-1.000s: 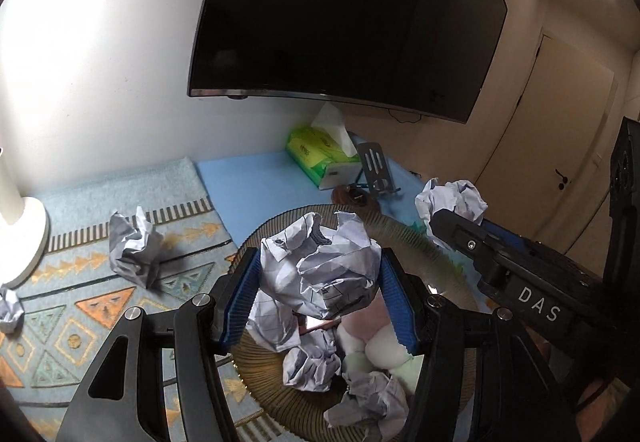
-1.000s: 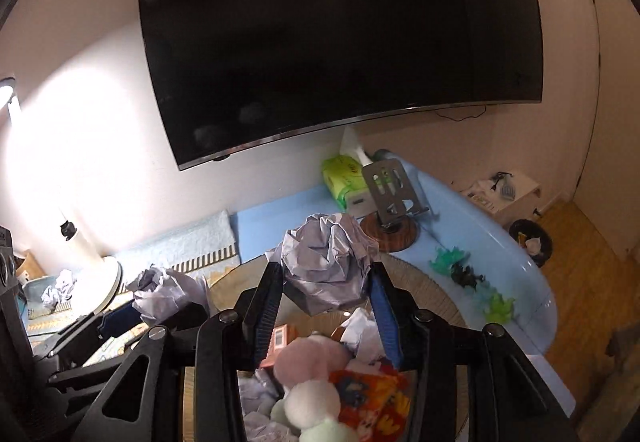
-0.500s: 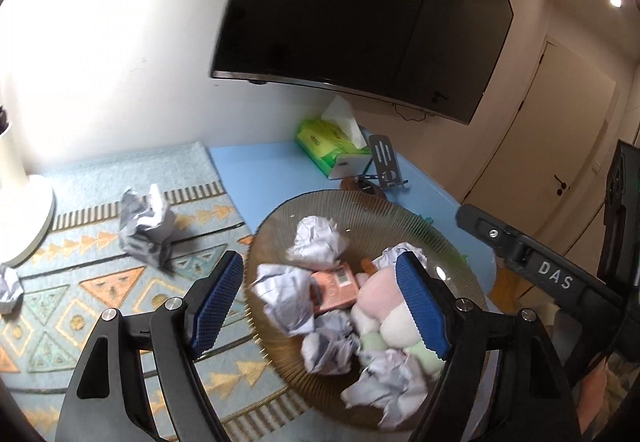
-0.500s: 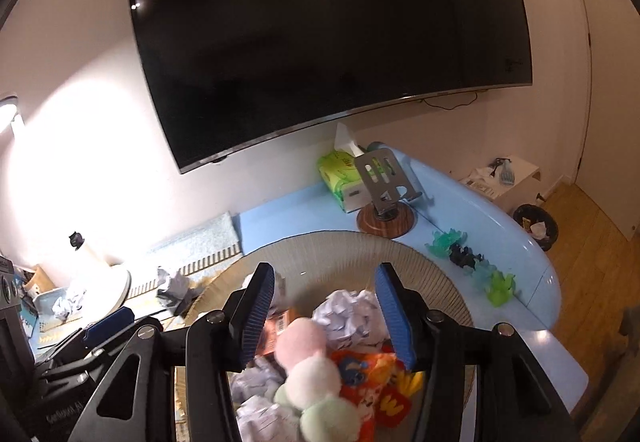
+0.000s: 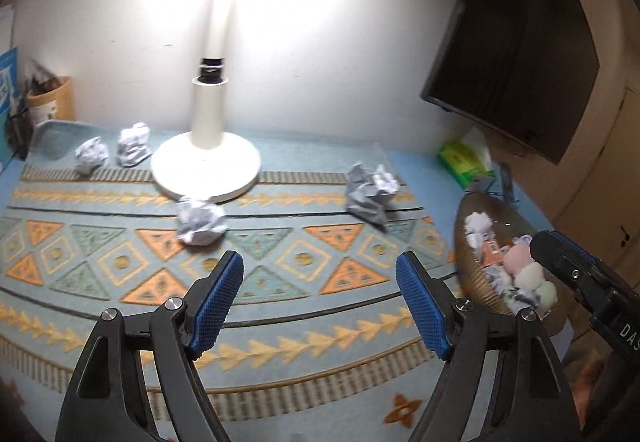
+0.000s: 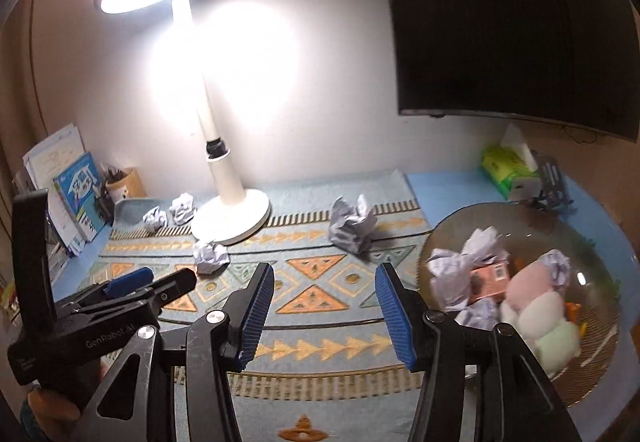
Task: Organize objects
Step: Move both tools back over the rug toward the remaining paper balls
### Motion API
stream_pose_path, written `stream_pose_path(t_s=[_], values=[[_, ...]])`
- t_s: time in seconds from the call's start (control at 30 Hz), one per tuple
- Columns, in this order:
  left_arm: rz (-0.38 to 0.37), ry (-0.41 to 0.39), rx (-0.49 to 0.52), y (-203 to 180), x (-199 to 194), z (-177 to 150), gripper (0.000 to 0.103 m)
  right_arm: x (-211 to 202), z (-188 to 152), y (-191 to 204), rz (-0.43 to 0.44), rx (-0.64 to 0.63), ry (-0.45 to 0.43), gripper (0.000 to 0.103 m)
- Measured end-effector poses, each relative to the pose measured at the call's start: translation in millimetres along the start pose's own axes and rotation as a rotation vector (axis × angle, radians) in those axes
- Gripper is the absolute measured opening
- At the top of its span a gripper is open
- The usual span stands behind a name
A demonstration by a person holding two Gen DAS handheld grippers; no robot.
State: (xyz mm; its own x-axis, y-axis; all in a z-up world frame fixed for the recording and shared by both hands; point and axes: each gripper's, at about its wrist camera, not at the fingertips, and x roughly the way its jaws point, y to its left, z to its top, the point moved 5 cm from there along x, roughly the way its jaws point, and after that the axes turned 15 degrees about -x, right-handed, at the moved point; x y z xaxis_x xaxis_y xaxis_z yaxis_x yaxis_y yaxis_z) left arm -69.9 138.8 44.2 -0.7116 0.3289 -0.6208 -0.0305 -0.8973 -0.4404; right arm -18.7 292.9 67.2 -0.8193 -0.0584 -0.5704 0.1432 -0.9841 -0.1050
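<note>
Several crumpled paper balls lie on the patterned rug [image 5: 280, 282]: one [image 5: 200, 222] by the lamp base, a bigger one [image 5: 370, 194] further right, two [image 5: 92, 154] at the far left. My left gripper [image 5: 320, 266] hangs open over the rug, nothing between its blue pads. My right gripper [image 6: 324, 274] is open and empty too, near the nearest ball [image 6: 210, 256] and the bigger ball [image 6: 352, 224]. The woven bowl [image 6: 592, 366] at the right holds paper balls, a pink box and soft toys. In the right wrist view, the left gripper [image 6: 152, 282] shows low at the left.
A white lamp [image 5: 206, 166] stands lit at the back of the rug. A green tissue box [image 6: 504, 166] and a phone stand [image 6: 554, 182] sit behind the bowl. Books [image 6: 72, 194] and a pen cup [image 6: 124, 182] fill the far left. A dark screen [image 6: 520, 22] hangs on the wall.
Both grippers let go of the paper balls they held over the bowl and opened. Both then swung left, away from the bowl and over the rug.
</note>
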Motion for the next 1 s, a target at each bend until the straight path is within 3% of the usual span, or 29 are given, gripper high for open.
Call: stream_pose_path(t_s=[0.17,0.23,0.33,0.6,0.83,1.0], values=[[0.097,-0.032,-0.038,70,-1,4,0.078,48,-13,29,0.050,0.030,0.081,0.054],[0.115,-0.044,-0.044,89,3,3,0.078,73,-22,35,0.038,0.022,0.128,0.073],[0.127,-0.037,-0.081,108,11,-1,0.078,95,-37,45,-0.032,-0.023,0.154,0.081],[0.112,-0.050,-0.117,120,18,-7,0.078,113,-51,45,-0.102,-0.037,0.197,0.103],[0.048,-0.005,-0.161,126,23,-7,0.078,124,-58,42,-0.097,-0.016,0.264,0.103],[0.054,0.003,-0.205,134,24,-7,0.078,126,-58,43,-0.113,-0.027,0.281,0.103]])
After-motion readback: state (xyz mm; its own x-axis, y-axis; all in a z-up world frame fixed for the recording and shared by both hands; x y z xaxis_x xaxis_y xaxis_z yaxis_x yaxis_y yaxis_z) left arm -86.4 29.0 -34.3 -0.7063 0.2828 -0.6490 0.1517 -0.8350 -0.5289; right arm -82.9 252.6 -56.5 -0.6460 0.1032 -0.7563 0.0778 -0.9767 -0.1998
